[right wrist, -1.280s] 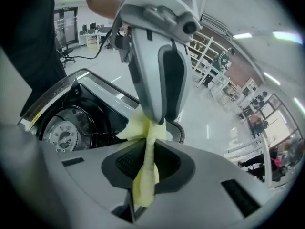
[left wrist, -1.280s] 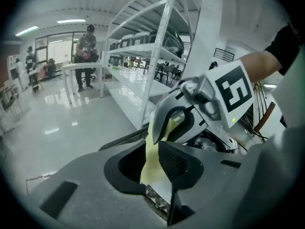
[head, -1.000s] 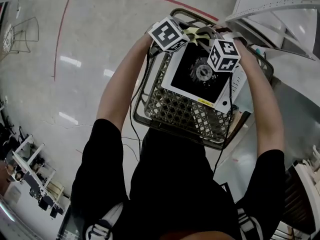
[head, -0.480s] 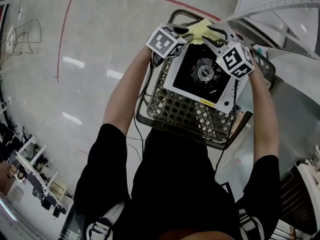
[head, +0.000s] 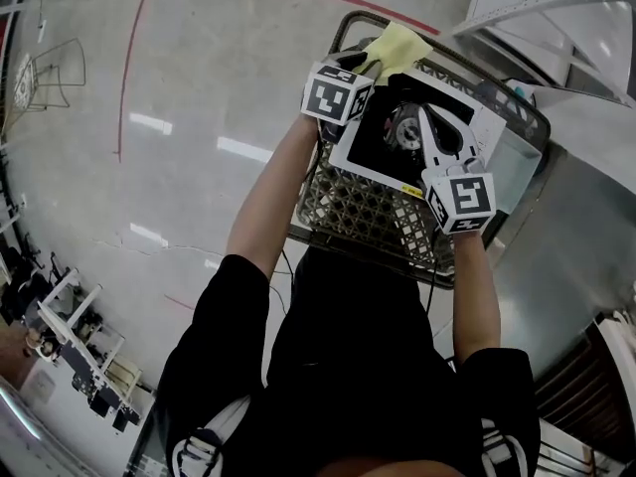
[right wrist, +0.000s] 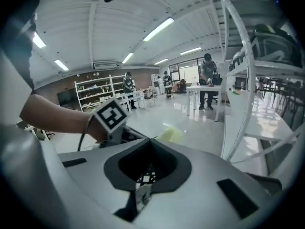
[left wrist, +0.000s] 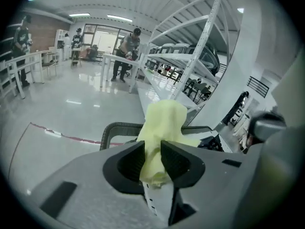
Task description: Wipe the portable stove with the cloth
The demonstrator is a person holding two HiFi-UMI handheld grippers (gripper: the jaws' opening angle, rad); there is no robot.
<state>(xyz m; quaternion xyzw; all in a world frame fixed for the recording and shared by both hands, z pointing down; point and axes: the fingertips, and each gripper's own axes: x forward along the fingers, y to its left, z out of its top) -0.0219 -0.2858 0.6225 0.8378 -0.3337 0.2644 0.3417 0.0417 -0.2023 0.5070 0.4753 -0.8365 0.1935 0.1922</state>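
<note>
The portable stove, white with a black top and a round burner, lies in a wire basket. My left gripper is at the basket's far rim. A yellow cloth is pinched between its pads, though the jaws are opening a little. In the left gripper view the cloth bulges up out of the left gripper. My right gripper hangs over the stove's right side and points at the burner, shut on nothing. In the right gripper view its tips meet, with the cloth beyond.
White shelving stands at the right, and a shiny metal surface lies beside the basket. A red line runs along the floor on the left. The basket's dark rim curves in front of the left gripper. Several people stand at distant tables.
My right gripper has drawn back from the stove's far right corner toward me, rolled over and closed. The left gripper has kept the cloth and turned a little at the far rim.
</note>
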